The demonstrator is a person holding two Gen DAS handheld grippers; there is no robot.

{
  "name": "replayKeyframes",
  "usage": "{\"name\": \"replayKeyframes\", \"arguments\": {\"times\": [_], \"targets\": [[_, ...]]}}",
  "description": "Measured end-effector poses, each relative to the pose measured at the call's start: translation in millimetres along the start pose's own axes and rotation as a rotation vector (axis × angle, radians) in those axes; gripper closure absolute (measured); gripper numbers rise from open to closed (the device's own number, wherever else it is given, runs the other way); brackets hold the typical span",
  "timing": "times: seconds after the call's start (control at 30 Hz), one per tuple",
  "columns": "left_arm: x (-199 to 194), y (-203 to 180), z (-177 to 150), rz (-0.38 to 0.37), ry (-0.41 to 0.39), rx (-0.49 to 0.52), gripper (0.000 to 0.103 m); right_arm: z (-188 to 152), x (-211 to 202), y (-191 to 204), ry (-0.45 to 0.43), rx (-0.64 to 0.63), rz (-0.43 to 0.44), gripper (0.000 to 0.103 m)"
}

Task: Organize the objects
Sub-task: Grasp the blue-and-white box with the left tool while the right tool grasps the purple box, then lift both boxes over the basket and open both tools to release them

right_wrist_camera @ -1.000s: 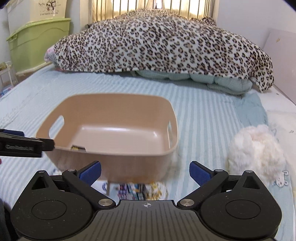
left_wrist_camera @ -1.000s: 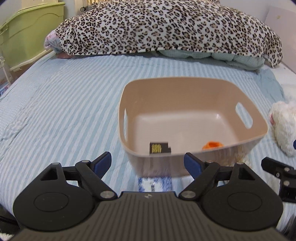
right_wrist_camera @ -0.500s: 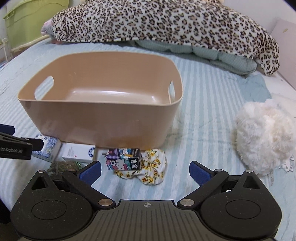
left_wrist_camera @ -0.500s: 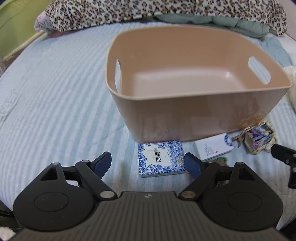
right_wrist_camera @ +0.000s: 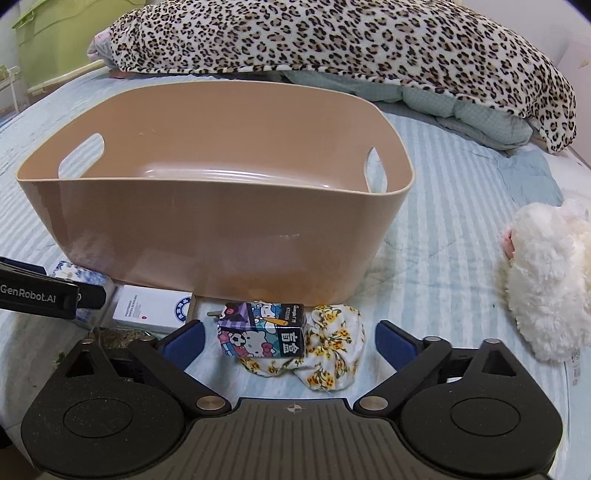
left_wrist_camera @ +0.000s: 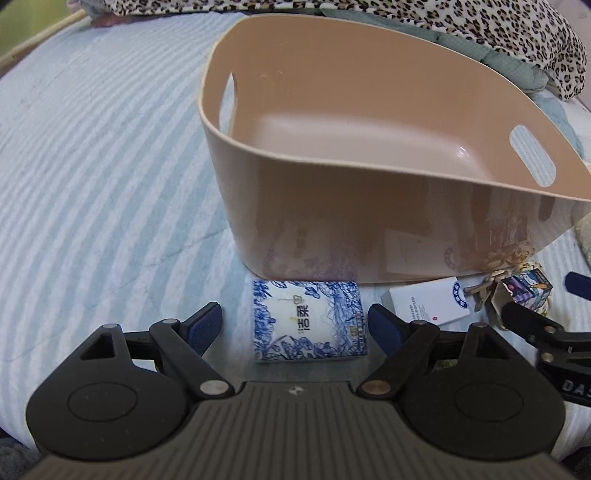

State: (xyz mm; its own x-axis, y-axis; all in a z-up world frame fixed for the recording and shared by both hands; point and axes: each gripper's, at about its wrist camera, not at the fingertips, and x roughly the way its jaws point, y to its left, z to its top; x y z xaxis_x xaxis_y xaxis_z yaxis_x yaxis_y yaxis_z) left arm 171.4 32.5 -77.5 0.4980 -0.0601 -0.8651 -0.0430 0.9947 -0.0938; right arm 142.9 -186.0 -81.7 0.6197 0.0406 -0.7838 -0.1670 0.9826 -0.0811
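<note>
A tan plastic bin [left_wrist_camera: 369,236] [right_wrist_camera: 221,229] stands on the striped bed. In front of it lie a blue-and-white floral packet [left_wrist_camera: 309,321], a white card box [left_wrist_camera: 424,304] [right_wrist_camera: 153,308], a cartoon-printed box [right_wrist_camera: 264,330] [left_wrist_camera: 528,286] and a yellow-flowered scrunchie [right_wrist_camera: 328,350]. My left gripper [left_wrist_camera: 295,325] is open, its fingers on either side of the floral packet, not touching it. My right gripper [right_wrist_camera: 290,341] is open around the cartoon box and scrunchie.
A white plush toy [right_wrist_camera: 546,273] lies at the right. A leopard-print blanket [right_wrist_camera: 332,40] is heaped behind the bin over a pale green quilt [right_wrist_camera: 461,110]. A green storage box [right_wrist_camera: 44,22] stands at the far left. Something dark green [right_wrist_camera: 118,334] lies by the white card box.
Both grippers have dropped lower and moved closer to the items in front of the bin; the floral packet now sits between the left fingers and the cartoon box between the right fingers.
</note>
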Motion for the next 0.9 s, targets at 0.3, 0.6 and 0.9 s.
{"name": "replayKeyframes", "arguments": {"times": [0.3,0.6,0.9], "targets": [[-1,-1,-4,0.042,-0.009,0.046,0.038,-3,0,1,0.003,-0.007,0.007,0.037],[-33,6,-10,0.030,-0.040,0.042,0.039,-3,-31,-5,-0.051,-0.004,0.021,0.050],[-94,-13,-13,0.020,-0.158,0.073,0.039,1,-89,-40,-0.152,0.084,0.033,0.050]]}}
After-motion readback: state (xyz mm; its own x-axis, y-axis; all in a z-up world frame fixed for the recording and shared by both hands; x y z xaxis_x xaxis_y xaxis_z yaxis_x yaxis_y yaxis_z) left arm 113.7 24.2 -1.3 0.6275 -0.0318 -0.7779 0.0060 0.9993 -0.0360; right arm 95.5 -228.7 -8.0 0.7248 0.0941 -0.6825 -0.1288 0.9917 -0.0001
